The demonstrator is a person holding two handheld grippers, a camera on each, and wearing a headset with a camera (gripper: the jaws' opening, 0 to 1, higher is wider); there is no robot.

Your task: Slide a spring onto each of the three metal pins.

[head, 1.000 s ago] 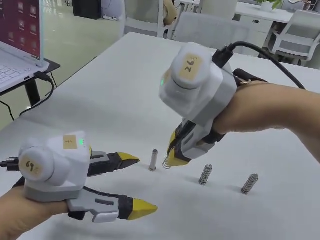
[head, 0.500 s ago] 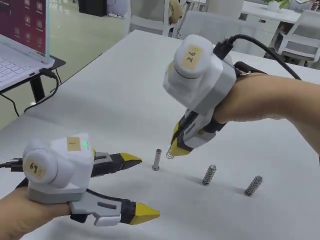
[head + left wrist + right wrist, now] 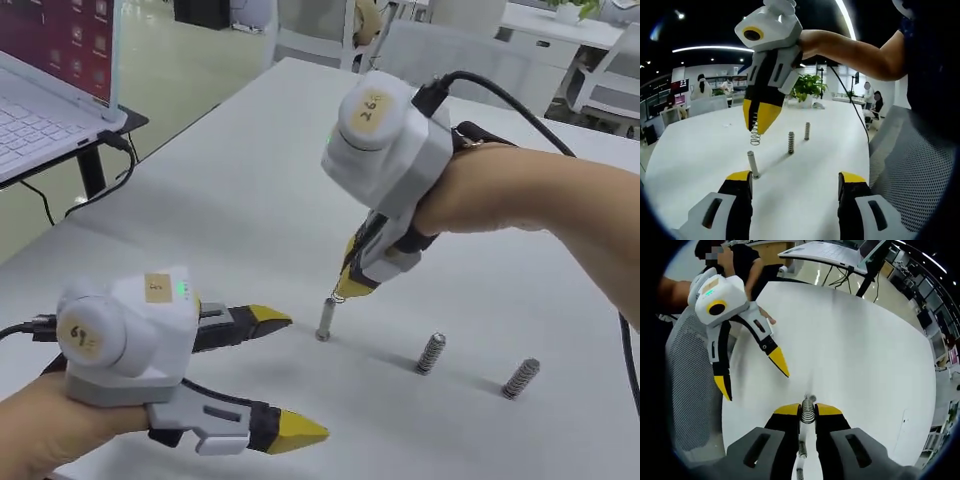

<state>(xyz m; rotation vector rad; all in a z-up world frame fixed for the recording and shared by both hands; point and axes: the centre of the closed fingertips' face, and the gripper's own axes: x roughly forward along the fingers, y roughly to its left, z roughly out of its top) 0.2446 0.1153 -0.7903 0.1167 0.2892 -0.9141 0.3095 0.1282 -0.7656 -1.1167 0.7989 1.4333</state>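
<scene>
Spring (image 3: 755, 131) placement on the third pin (image 3: 326, 318) is, in my judgement, the step in hand. Two pins (image 3: 431, 353) farther along the white table (image 3: 230, 200) already carry springs, and this one stands bare.

The right gripper (image 3: 352, 290) hangs just above the bare pin, jaws clenched on the spring's upper coils with its lower end free. To do the step well, the spring should be brought plumb over the pin top before lowering. The jaws should release only once several coils have passed over it, as a tilted entry would likely snag.

The left gripper (image 3: 297, 376) rests near the pin, jaws spread wide and grasping nothing.

The left gripper view gives the side profile: the spring's bottom sits just clear of the pin top, slightly offset. The right gripper view looks along the spring and confirms it sits centred between the yellow tips, which the head view leaves uncertain.
</scene>
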